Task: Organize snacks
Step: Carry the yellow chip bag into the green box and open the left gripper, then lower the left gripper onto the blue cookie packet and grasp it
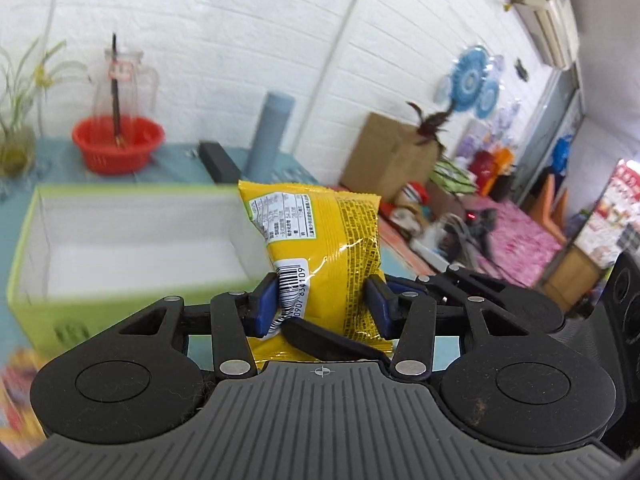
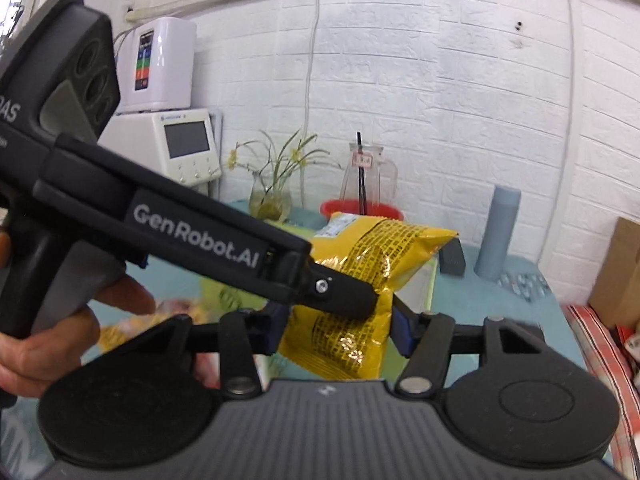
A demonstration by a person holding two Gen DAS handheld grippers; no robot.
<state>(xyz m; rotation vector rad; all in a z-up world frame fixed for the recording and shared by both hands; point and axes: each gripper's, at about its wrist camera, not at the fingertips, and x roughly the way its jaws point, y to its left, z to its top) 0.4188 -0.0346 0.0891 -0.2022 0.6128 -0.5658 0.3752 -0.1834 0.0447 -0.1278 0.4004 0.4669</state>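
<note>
Yellow snack bag upright, left gripper jaws pinching it, right gripper jaws clamping it too

box: open top, interior bare | red basket, grey cylinder stand behind

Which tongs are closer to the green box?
Left. The left tongs hold the yellow snack bag right beside the green box; the right tongs grip the same bag from the side away from the box.
</note>
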